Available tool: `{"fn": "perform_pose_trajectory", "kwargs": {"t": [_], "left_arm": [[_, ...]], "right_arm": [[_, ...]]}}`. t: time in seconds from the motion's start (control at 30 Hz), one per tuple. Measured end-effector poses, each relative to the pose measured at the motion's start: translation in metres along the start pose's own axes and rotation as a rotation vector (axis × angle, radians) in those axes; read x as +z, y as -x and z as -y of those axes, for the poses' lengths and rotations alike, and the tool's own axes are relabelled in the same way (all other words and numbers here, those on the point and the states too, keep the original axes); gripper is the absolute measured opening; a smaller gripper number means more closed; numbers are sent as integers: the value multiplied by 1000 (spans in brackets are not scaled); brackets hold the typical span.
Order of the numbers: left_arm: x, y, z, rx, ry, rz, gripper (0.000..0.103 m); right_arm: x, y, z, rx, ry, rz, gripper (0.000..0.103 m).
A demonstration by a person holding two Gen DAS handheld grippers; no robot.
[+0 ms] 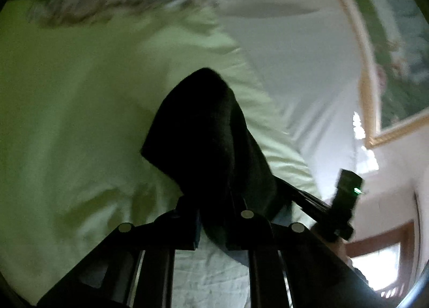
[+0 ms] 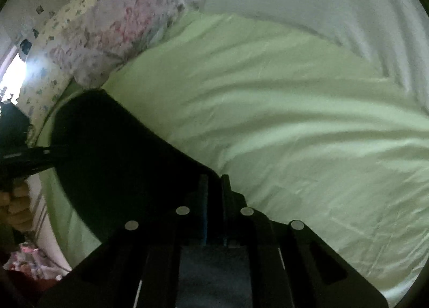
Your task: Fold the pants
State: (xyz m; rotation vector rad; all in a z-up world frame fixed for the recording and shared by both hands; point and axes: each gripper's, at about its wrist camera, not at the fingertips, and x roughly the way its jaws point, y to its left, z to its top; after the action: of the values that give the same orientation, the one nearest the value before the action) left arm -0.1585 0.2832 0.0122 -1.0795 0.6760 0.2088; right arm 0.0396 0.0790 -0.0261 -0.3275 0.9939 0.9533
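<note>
The dark pants (image 1: pixel 209 131) hang in front of the left wrist view as a black fold over the pale green sheet. My left gripper (image 1: pixel 214 209) is shut on their cloth, which fills the gap between its fingers. My right gripper (image 1: pixel 297 192) comes in from the right and meets the same cloth. In the right wrist view the pants (image 2: pixel 112 158) spread to the left as a broad dark panel. My right gripper (image 2: pixel 214 184) is shut on the panel's near corner. My left gripper (image 2: pixel 48 154) holds the far edge at the left rim, with a hand (image 2: pixel 14 201) below it.
The green sheet (image 2: pixel 295 134) covers the bed, with white bedding (image 2: pixel 308 5) behind it. A floral pillow (image 2: pixel 115 29) lies at the back left. A gold-framed picture (image 1: pixel 388 53) hangs on the wall at the right, above a wood-framed window (image 1: pixel 380 257).
</note>
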Motion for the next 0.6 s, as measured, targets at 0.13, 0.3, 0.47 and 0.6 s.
{"fn": "perform_pose_trajectory", "kwargs": {"t": [0.13, 0.3, 0.47, 0.6], "left_arm": [[1, 3, 6, 9, -68, -5, 10], [9, -9, -4, 77, -105, -16, 10], [14, -29, -12, 156, -166, -57, 10], [12, -43, -14, 227, -213, -83, 11]], "right_arm": [[-1, -9, -12, -84, 47, 21, 8], [10, -43, -28, -135, 87, -9, 8], [10, -65, -34, -192, 150, -48, 8], [7, -75, -28, -211, 125, -70, 8]]}}
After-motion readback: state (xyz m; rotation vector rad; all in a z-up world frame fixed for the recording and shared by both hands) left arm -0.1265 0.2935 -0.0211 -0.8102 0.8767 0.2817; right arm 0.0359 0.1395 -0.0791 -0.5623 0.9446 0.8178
